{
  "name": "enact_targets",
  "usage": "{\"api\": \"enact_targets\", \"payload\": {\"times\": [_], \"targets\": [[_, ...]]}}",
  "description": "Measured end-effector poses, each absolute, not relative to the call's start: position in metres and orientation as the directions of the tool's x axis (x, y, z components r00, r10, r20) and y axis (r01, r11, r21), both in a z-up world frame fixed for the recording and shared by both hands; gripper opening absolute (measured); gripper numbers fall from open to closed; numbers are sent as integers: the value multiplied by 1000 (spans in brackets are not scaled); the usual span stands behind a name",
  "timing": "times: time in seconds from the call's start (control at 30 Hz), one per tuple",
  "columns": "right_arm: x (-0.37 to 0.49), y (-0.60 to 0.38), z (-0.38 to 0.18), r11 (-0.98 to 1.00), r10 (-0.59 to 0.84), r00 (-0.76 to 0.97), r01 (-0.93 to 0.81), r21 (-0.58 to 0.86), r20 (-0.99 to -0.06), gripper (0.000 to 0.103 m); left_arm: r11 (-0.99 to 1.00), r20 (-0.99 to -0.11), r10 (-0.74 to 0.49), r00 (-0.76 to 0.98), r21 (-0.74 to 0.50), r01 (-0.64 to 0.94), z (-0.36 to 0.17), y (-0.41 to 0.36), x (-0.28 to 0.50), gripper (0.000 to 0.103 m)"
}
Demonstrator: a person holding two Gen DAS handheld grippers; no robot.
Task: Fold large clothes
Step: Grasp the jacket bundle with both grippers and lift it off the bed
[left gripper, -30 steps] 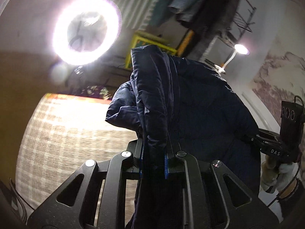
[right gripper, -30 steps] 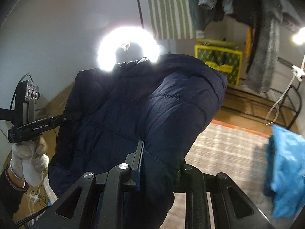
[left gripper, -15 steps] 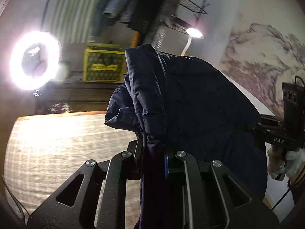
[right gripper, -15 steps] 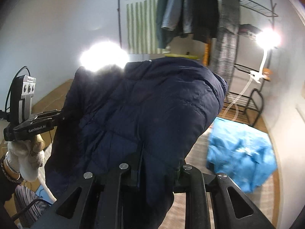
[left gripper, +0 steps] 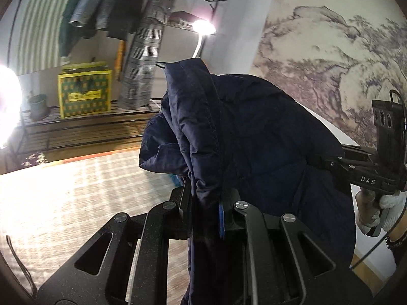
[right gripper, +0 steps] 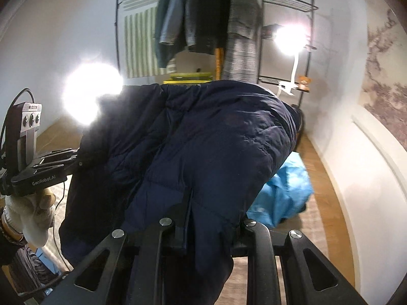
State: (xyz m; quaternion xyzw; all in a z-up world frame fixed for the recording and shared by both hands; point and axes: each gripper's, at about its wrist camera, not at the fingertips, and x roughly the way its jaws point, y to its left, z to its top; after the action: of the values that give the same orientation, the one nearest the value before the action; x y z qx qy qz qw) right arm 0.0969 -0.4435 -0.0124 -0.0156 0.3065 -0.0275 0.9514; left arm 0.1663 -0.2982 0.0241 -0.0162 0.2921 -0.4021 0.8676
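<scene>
A dark navy padded jacket (left gripper: pixel 254 137) hangs in the air between both grippers. My left gripper (left gripper: pixel 206 203) is shut on a thick fold of its edge, and the cloth rises in a ridge above the jaws. In the right wrist view the same jacket (right gripper: pixel 216 147) fills the middle, and my right gripper (right gripper: pixel 208 218) is shut on another bunched part of it. Each view shows the other gripper at the jacket's far side: the right one (left gripper: pixel 328 164) held by a gloved hand (left gripper: pixel 376 211), the left one (right gripper: pixel 76 156) likewise. The fingertips are buried in cloth.
A woven rug (left gripper: pixel 63 198) covers the floor below. A bright blue garment (right gripper: pixel 285 190) lies on the floor by the curved white wall. A clothes rack (right gripper: pixel 203 25) with hanging garments, a yellow box (left gripper: pixel 84 94), and two bright lamps stand behind.
Both grippers have swung sideways together with the jacket held up; the ring light slid off to the left, and the clothes rack, wall mural and blue garment came into view.
</scene>
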Motion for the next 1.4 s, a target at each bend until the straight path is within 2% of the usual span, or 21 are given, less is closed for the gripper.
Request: {"api": "enact_targets", "payload": {"times": [0.33, 0.63, 1.07, 1.4], "targets": [[74, -496, -20, 990, -135, 800, 126, -58, -584, 19, 629, -515, -738, 437, -287, 723, 9, -375, 179, 12], [102, -540, -17, 982, -186, 802, 168, -85, -567, 19, 615, -503, -750, 429, -294, 731, 5, -418, 215, 12], [191, -590, 1, 967, -245, 827, 170, -191, -505, 18, 664, -478, -724, 497, -292, 688, 11, -466, 299, 12], [269, -606, -20, 968, -218, 836, 120, -220, -503, 18, 715, -506, -683, 527, -313, 626, -24, -474, 364, 11]]}}
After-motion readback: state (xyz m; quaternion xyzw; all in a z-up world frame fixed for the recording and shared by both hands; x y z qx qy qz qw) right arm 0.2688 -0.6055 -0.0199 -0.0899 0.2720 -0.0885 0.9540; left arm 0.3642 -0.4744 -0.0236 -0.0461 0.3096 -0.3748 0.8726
